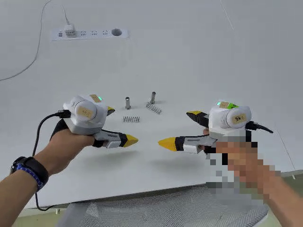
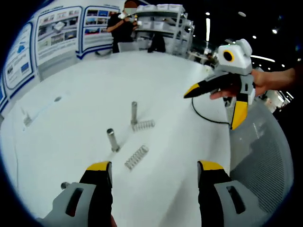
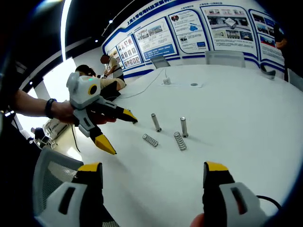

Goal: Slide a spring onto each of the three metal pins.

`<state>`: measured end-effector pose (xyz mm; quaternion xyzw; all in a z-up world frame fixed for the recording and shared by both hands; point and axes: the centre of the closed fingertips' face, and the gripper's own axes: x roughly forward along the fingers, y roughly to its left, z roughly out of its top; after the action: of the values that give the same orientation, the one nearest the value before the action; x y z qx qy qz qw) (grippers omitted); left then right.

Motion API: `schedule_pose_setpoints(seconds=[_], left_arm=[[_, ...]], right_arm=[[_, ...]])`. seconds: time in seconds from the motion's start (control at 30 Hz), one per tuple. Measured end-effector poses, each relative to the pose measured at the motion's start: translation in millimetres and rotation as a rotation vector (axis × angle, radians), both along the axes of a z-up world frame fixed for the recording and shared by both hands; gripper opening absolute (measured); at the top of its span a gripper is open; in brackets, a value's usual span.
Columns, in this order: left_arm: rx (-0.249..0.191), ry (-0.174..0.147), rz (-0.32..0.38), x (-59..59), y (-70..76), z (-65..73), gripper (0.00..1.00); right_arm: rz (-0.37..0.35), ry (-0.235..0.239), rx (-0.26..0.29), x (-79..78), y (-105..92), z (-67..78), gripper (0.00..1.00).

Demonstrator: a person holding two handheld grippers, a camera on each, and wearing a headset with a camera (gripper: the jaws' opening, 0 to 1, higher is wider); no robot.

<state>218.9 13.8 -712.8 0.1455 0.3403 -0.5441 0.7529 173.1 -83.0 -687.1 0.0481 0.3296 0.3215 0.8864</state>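
A white power strip (image 1: 90,33) lies on the table (image 1: 189,56) well beyond the left gripper (image 1: 121,125), a white plug (image 1: 70,31) at its left end (its cable runs away from the gripper); a grey mesh chair (image 2: 265,156) sits off to that gripper's right; blue-framed posters (image 3: 189,28) line the wall far ahead of the right gripper (image 3: 152,166).

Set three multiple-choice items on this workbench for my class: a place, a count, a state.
1. Where does the power strip lie?
A) on the table, beyond the pins
B) between the grippers
C) on the chair

2. How many springs lie on the table?
A) one
B) two
C) five

3. What is the state of the left hand-held gripper?
A) shut on a spring
B) shut on a pin
C) open, holding nothing

1 A: it lies past the pins.
2 B: two lie beside the pins.
3 C: its tips stand wide apart, nothing between.
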Motion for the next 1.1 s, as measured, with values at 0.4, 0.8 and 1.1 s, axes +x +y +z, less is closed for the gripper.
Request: schedule_pose_setpoints(seconds=[0.4,0.8,1.1], left_arm=[[0.003,0.065,0.000,8.5,-19.7,-23.6,0.65],[0.049,0.065,0.022,7.7,-13.9,-39.2,0.40],[0.104,0.001,0.003,5.4,-7.1,-48.1,0.26]], right_arm=[[-0.021,0.017,0.018,-9.6,-2.1,-2.9,0.88],[-0.011,0.022,0.022,-8.8,1.8,-3.5,0.89],[0.007,0.027,0.023,-7.9,6.3,-4.5,0.88]])
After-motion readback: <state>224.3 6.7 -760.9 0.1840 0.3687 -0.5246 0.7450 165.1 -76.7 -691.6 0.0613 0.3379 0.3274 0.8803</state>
